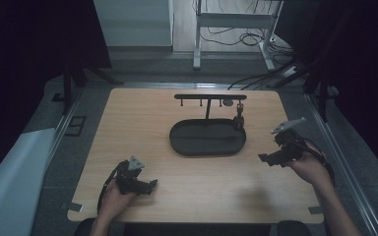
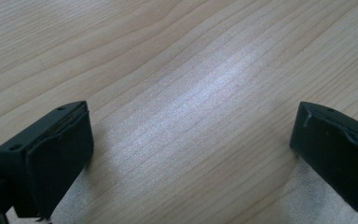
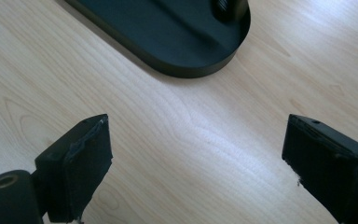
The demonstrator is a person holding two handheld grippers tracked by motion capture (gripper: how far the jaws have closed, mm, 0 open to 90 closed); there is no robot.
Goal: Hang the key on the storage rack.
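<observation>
Fingers (image 3: 317, 163) of right gripper (image 3: 198, 163) spread, empty; left gripper (image 2: 191, 158) likewise; matte oval tray (image 3: 191, 65); pale wood-grain table (image 2: 191, 70).

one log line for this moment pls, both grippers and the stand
left gripper: open, empty, over bare table | right gripper: open, empty, right of black tray stand | small dark item: hangs from rack

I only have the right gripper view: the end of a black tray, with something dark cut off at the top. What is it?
Observer: A small dark item at the right end of the tray, below the crossbar of a T-shaped rack. I can't tell what it is.
Operator: Where's the left hand-held gripper?
Observer: The left hand-held gripper is near the front left of the table, well short of the tray.
Operator: Open?
Observer: Yes, jaws wide, nothing between them.
</observation>
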